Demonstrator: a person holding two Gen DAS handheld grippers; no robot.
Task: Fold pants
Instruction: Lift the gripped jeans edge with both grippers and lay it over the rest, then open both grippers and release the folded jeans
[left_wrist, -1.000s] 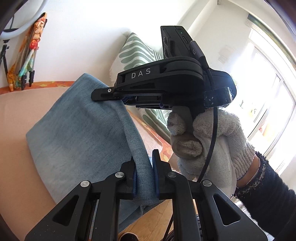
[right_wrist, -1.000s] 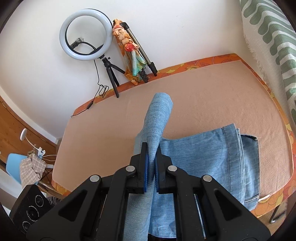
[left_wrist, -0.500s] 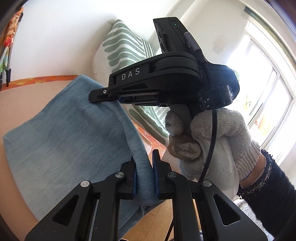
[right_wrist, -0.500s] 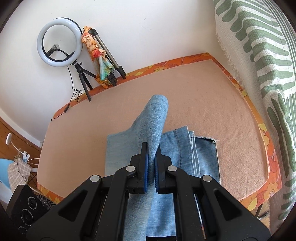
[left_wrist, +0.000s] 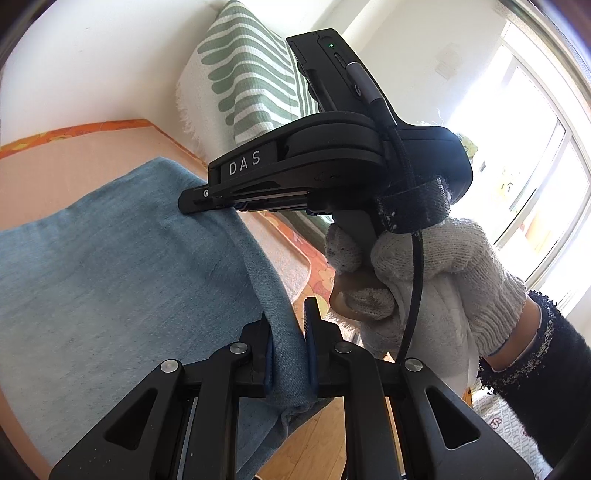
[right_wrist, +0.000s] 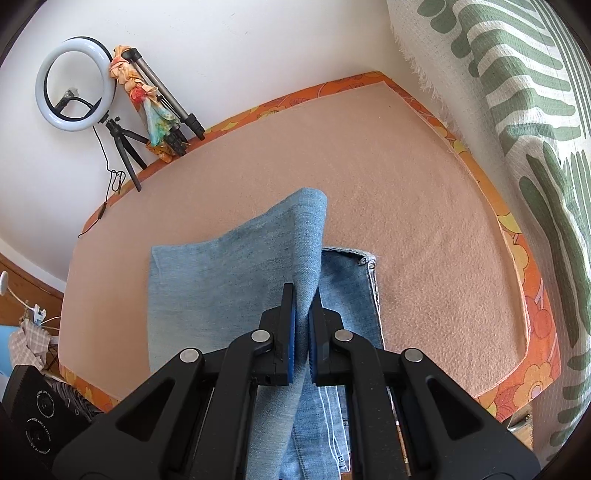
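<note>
Light blue jeans lie on a peach-covered table, with one layer lifted over the rest. My right gripper is shut on the raised denim edge, and a darker waistband part shows flat underneath to the right. In the left wrist view my left gripper is shut on the same lifted edge of the jeans. The right gripper appears there too, held by a white-gloved hand, clamping the cloth further along.
A green-striped white cushion stands along the table's right side. A ring light on a tripod and a second tripod with a colourful scarf lean at the far wall. The table has an orange floral border; wooden floor lies below.
Both grippers have carried the lifted denim layer across toward the cushion side and lower, so it now covers more of the jeans beneath. Both grips stayed shut on the cloth.
</note>
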